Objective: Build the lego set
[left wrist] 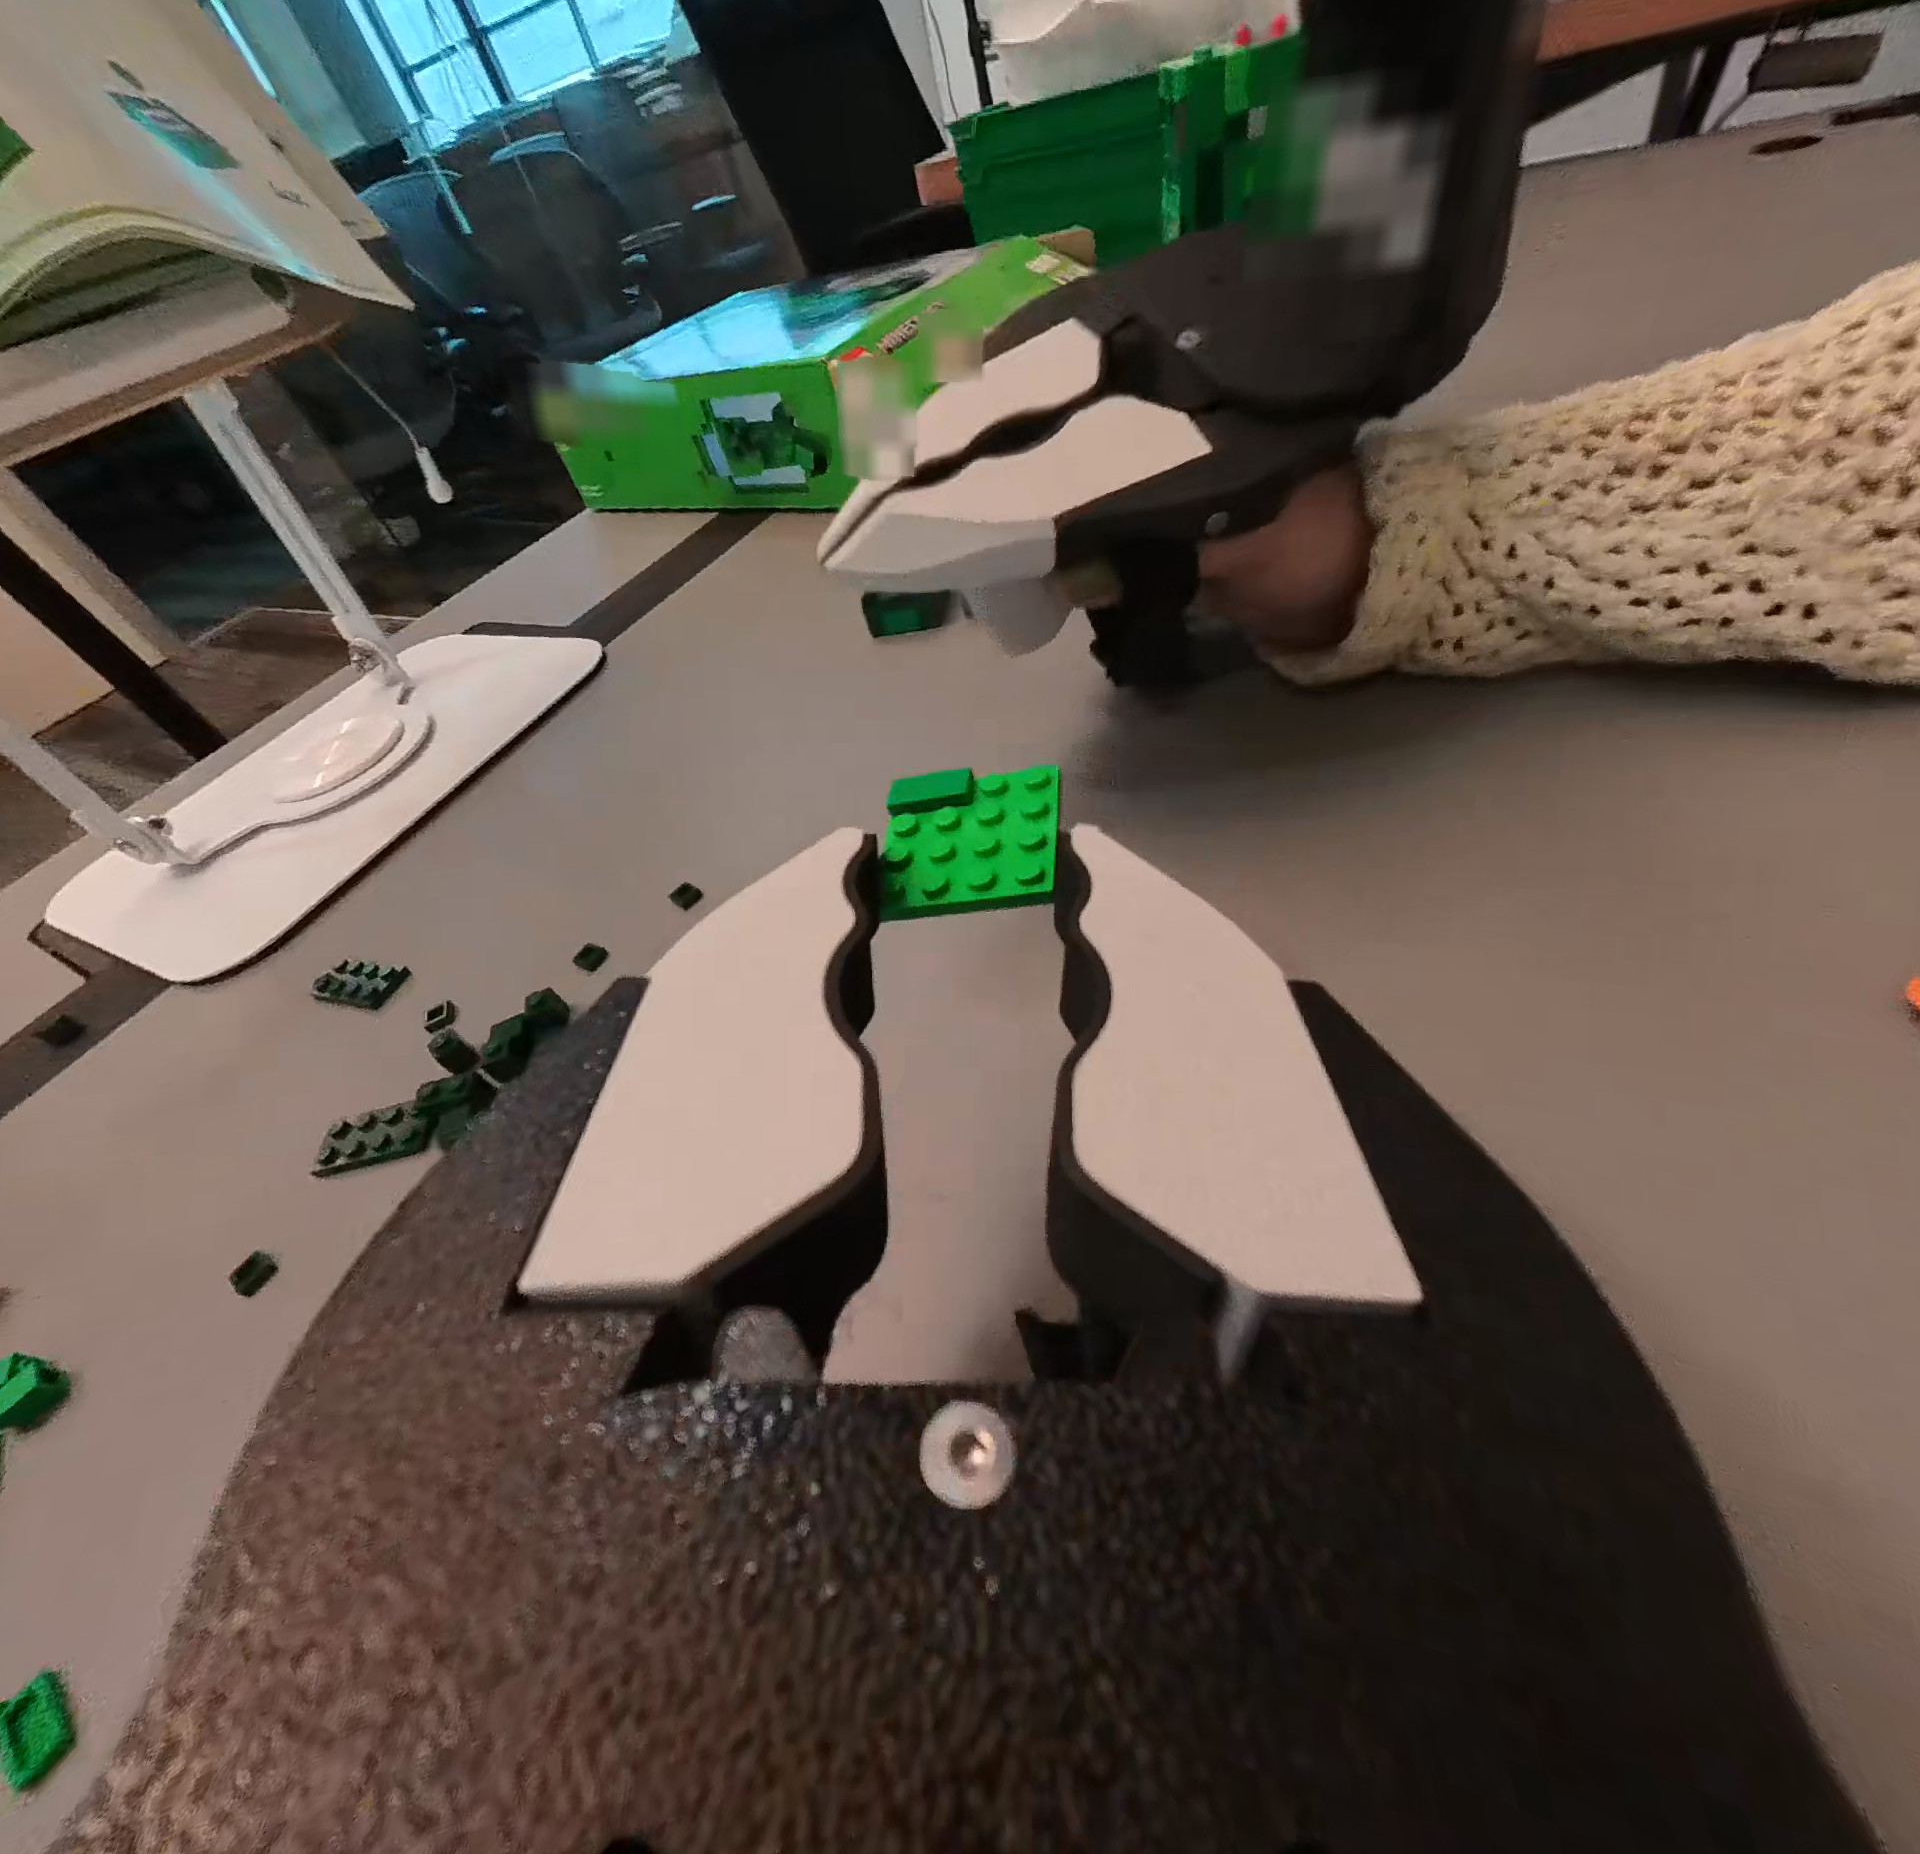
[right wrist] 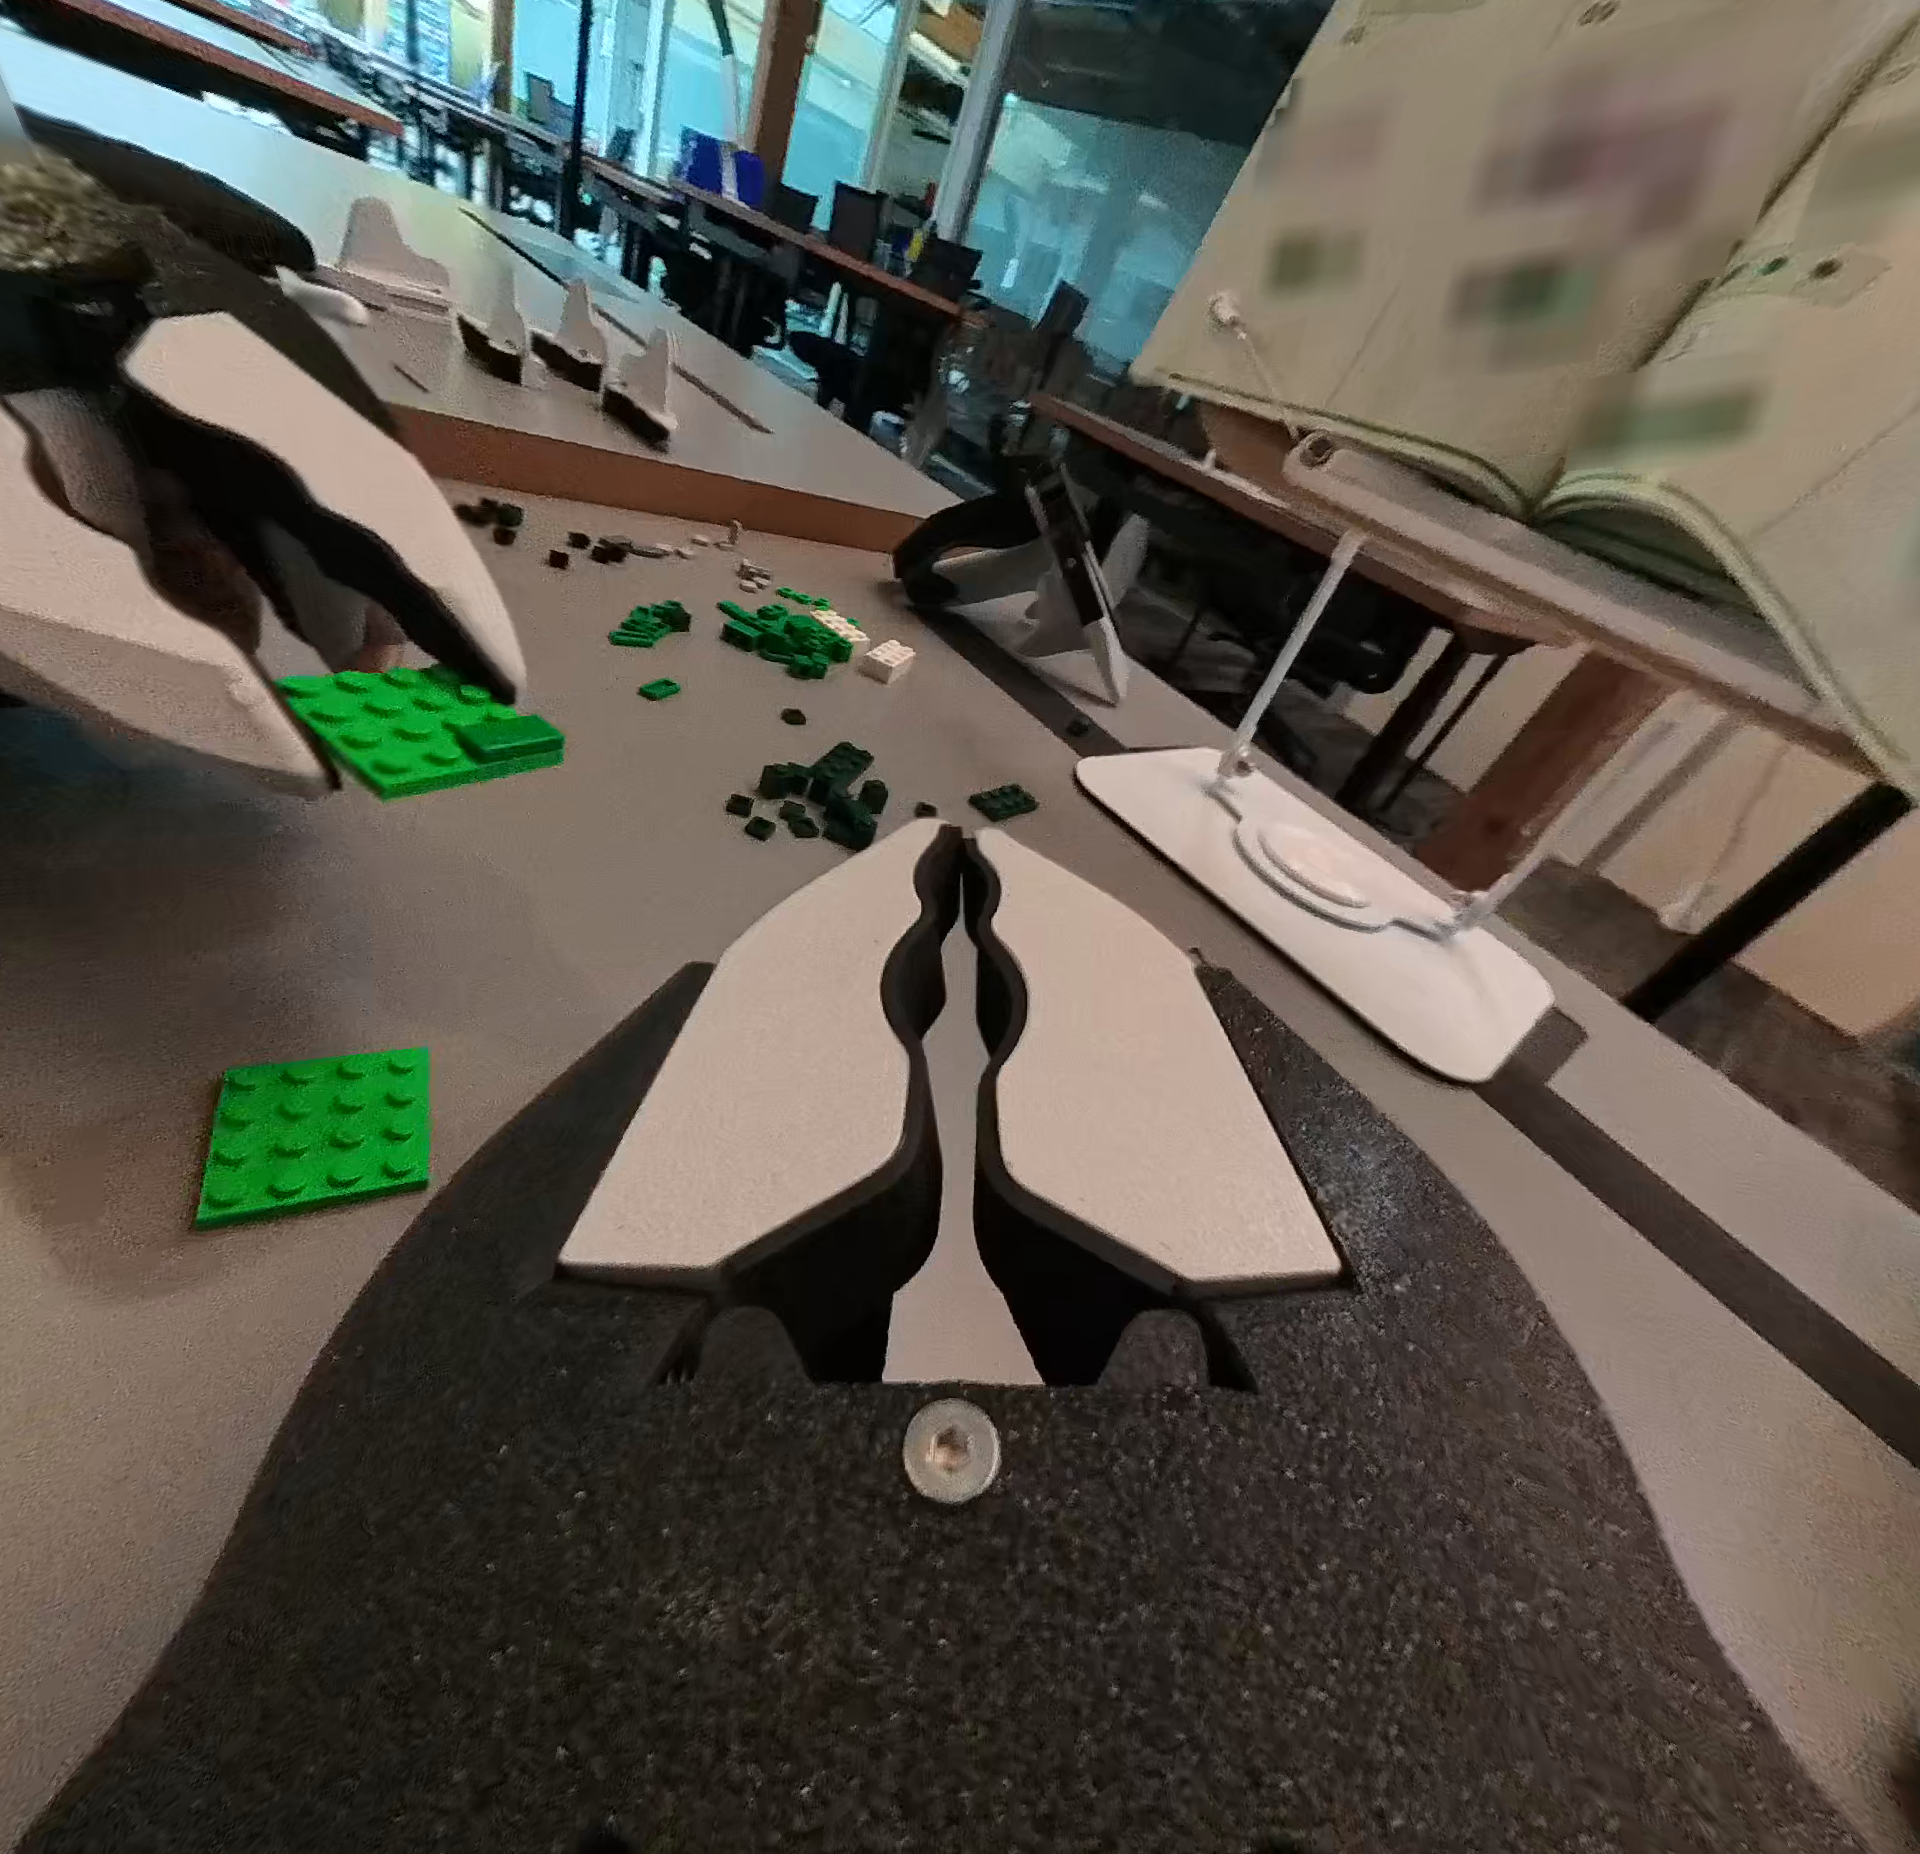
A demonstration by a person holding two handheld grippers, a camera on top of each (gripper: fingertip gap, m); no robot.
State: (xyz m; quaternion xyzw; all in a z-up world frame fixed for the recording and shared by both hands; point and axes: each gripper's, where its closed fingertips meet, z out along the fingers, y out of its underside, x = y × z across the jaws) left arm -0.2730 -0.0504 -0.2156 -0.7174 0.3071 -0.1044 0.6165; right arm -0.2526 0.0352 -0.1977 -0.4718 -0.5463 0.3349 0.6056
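Note:
My left gripper (left wrist: pixel 966 848) is shut on a bright green square plate (left wrist: pixel 971 854), gripped by its near edge just above the grey table (left wrist: pixel 1455 973). A small darker green tile (left wrist: pixel 930 788) sits on the plate's far corner. The right wrist view shows this gripper (right wrist: pixel 410 729) at upper left with the plate (right wrist: pixel 416 760) and tile (right wrist: pixel 509 736). My right gripper (right wrist: pixel 961 848) is shut with nothing visible between its fingers. It also shows in the left wrist view (left wrist: pixel 847 547), beyond the held plate. A second bright green plate (right wrist: pixel 317 1134) lies flat on the table to its left.
Loose dark green pieces (left wrist: pixel 447 1066) (right wrist: pixel 831 786) lie scattered on the table, with bright green and white ones (right wrist: pixel 790 630) farther off. A book stand's white base (left wrist: pixel 312 796) (right wrist: pixel 1320 890) carries an open booklet (right wrist: pixel 1558 246). A green box (left wrist: pixel 748 391) lies behind. A knitted sleeve (left wrist: pixel 1610 516) comes in from the right. My right fingertips sit around 10 cm from my left ones.

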